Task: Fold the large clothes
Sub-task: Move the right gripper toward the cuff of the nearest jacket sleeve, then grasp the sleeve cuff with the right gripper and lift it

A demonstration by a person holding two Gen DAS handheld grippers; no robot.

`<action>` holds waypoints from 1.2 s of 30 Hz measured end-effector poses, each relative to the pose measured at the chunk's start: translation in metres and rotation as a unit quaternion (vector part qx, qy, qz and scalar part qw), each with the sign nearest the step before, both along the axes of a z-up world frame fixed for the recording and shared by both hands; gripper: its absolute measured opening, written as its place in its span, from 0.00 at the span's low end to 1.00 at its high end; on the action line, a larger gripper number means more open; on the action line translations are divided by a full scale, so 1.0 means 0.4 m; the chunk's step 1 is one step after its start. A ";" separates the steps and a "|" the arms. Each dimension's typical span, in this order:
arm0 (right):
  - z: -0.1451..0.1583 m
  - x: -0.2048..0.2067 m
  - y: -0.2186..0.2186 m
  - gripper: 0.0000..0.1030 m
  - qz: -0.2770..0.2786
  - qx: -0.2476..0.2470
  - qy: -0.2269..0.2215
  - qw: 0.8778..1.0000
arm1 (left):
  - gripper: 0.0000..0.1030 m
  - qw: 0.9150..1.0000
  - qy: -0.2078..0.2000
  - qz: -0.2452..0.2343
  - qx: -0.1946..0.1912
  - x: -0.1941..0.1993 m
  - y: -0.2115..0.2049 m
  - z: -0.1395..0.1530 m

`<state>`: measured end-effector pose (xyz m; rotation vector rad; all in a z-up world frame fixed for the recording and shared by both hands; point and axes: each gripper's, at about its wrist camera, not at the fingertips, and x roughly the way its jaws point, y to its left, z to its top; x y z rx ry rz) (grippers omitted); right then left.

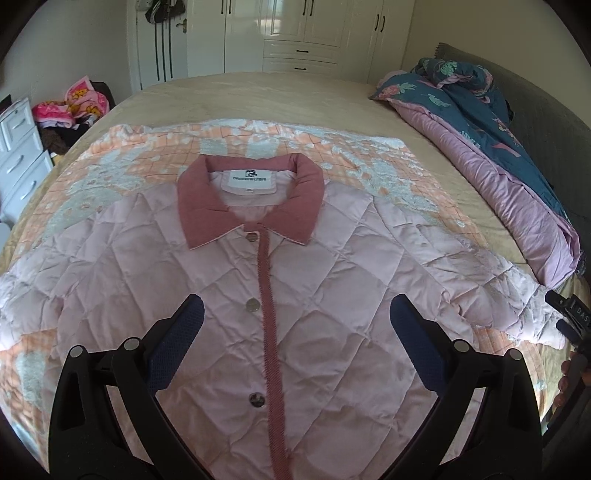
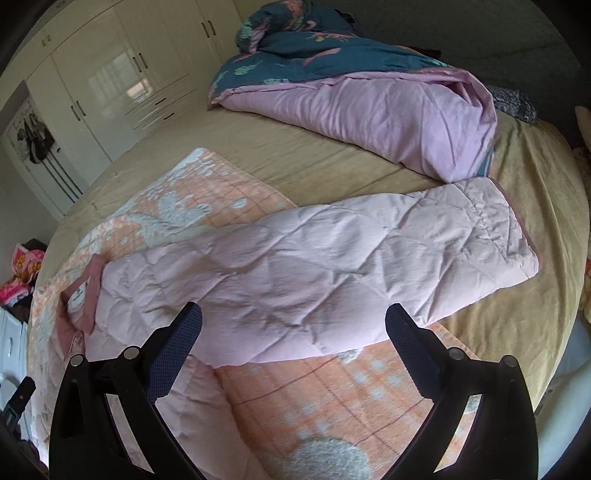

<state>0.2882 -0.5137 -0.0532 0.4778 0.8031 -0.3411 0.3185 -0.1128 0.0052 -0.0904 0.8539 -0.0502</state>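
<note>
1. The left tongs (image 1: pixel 295 325) hung with their jaws spread wide and nothing between them, above the front of a pale pink quilted jacket (image 1: pixel 221 266).
2. Between the blue-padded fingers (image 1: pixel 177 343) ran the jacket's dusty-red placket (image 1: pixel 271 332), with metal snap buttons (image 1: pixel 252 305) just to its left.
3. The jacket lay flat and face up, buttoned, its dusty-red collar (image 1: pixel 251 199) pointing away from the camera and a white label (image 1: pixel 249 176) showing inside the neck.
4. The right tongs (image 2: pixel 293 325) were likewise spread wide and empty, held above the jacket's right sleeve (image 2: pixel 332 258).
5. That sleeve stretched outward across the bed, its cuff (image 2: pixel 513 236) resting on the tan sheet, just beside a rolled duvet.
6. Part of the right tongs and the fingers of the hand (image 1: pixel 569 373) holding them showed at the right edge of the left wrist view, near the sleeve end.
7. Under the jacket lay an orange-and-white checked blanket (image 1: pixel 155 147), spread over the tan bed (image 1: pixel 258 96).
8. A duvet (image 2: pixel 369 110), teal with a floral print on one face and lilac on the other, was bunched along the far right side of the bed.
9. Beyond the bed stood a white wardrobe (image 1: pixel 306 33) with dark handles and drawers.
10. To the left were a white drawer unit (image 1: pixel 18 147) and a heap of pink and yellow cloth (image 1: pixel 74 103).
</note>
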 end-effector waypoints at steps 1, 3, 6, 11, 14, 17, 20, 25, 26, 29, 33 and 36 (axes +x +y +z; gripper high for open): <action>-0.015 -0.002 -0.025 0.96 -0.013 0.005 0.005 1.000 | 0.92 1.000 0.000 -0.001 0.001 0.004 -0.007 -0.002; -0.038 -0.011 -0.068 0.96 -0.035 0.013 0.010 0.999 | 0.92 1.000 -0.001 -0.004 0.003 0.013 -0.020 -0.006; -0.073 -0.025 -0.132 0.96 -0.068 0.024 0.019 0.997 | 0.92 1.000 -0.002 -0.008 0.008 0.027 -0.041 -0.013; -0.134 -0.048 -0.232 0.96 -0.122 0.052 0.030 0.991 | 0.92 1.000 -0.005 -0.013 0.013 0.047 -0.072 -0.023; -0.174 -0.056 -0.290 0.96 -0.155 0.069 0.037 0.985 | 0.92 1.000 -0.002 -0.014 0.017 0.062 -0.088 -0.035; -0.212 -0.059 -0.343 0.96 -0.178 0.093 0.031 0.979 | 0.92 1.000 0.003 -0.017 0.018 0.075 -0.099 -0.050; -0.219 -0.055 -0.376 0.96 -0.192 0.104 0.012 0.976 | 0.92 1.000 0.008 -0.017 0.018 0.090 -0.103 -0.066; -0.226 -0.039 -0.409 0.96 -0.224 0.104 -0.015 0.969 | 0.92 1.000 0.009 0.000 0.006 0.102 -0.083 -0.075; -0.226 -0.039 -0.416 0.94 -0.232 0.101 -0.025 0.967 | 0.92 1.000 0.010 0.002 0.003 0.103 -0.077 -0.074; -0.221 -0.052 -0.437 0.58 -0.251 0.107 -0.049 0.961 | 0.92 1.000 0.010 0.007 0.003 0.103 -0.057 -0.068; -0.153 -0.068 -0.418 0.26 -0.223 0.100 -0.108 0.964 | 0.92 1.000 0.008 0.009 0.000 0.098 -0.031 -0.049; -0.079 -0.064 -0.374 0.23 -0.181 0.081 -0.143 0.970 | 0.92 1.000 0.014 -0.006 -0.015 0.095 -0.014 -0.029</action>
